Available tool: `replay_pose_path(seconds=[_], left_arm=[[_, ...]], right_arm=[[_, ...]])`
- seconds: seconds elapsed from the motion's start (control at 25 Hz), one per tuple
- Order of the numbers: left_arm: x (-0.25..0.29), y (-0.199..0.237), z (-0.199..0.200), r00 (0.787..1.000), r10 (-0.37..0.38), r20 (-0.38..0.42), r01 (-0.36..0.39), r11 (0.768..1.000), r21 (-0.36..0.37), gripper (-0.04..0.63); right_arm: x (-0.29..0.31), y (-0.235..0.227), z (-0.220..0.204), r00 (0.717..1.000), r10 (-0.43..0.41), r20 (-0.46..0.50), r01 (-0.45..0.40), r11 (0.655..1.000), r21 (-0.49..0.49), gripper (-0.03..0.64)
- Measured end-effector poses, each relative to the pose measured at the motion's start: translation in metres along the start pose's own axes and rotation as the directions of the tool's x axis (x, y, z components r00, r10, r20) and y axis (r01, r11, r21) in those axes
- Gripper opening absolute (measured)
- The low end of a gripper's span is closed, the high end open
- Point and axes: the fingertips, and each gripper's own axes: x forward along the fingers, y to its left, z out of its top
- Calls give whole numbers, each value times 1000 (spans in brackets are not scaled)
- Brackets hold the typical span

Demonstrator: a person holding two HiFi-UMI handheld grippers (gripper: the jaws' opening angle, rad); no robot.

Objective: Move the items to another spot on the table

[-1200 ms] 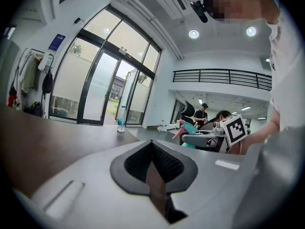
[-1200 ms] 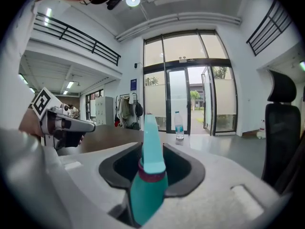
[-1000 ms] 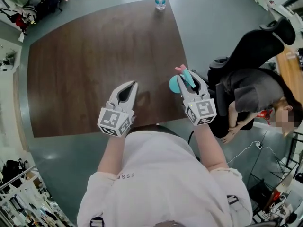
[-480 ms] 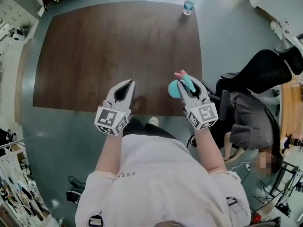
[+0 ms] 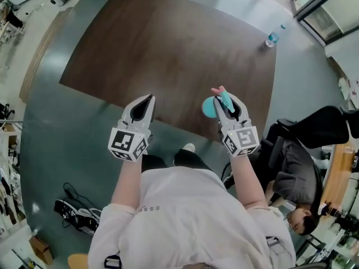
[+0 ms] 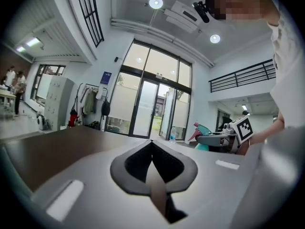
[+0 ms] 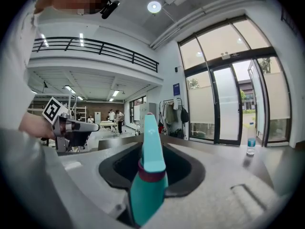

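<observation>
Teal spray bottle (image 7: pixel 148 175) clamped in jaws of my R gripper (image 5: pixel 226 100), near bench (image 5: pixel 168 43) edge. L gripper (image 5: pixel 147 99) jaws shut, empty. Shirt (image 5: pixel 185 217) print: "ESSE".

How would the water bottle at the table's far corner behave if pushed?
The water bottle stands upright and narrow, so a push would probably tip it. It looks like clear plastic, likely light, and might roll once down.

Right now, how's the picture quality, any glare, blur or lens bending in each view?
Head view: even light, sharp, table edges bowed by the wide lens. Left gripper view: dark round rim, ceiling lights blown white, left gripper soft near the lens. Right gripper view: same round rim, glass doors bright, teal tool soft close to the lens.
</observation>
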Motion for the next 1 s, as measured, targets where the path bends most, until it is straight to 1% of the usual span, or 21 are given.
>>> replay_pose_path(seconds=[0.12,0.24,0.44,0.6,0.76,1.0], left_arm=[[-42,46,9,998,68,20,-68,998,-9,9],[-87,89,18,992,119,35,-119,993,-12,9],[-159,164,34,978,198,69,-197,980,-17,9],[-209,215,42,965,251,82,-251,968,-12,9],[-252,253,49,947,305,98,-305,952,-16,9],[-292,294,50,915,387,113,-385,922,-41,9]], right_arm=[[34,48,8,999,51,1,-51,999,-6,123],[65,101,14,995,98,-1,-98,995,-14,123],[118,197,26,982,190,9,-189,979,-73,123],[160,263,33,967,252,27,-249,965,-80,123],[194,319,42,949,314,33,-310,947,-85,123],[245,374,42,912,409,2,-408,909,-82,123]])
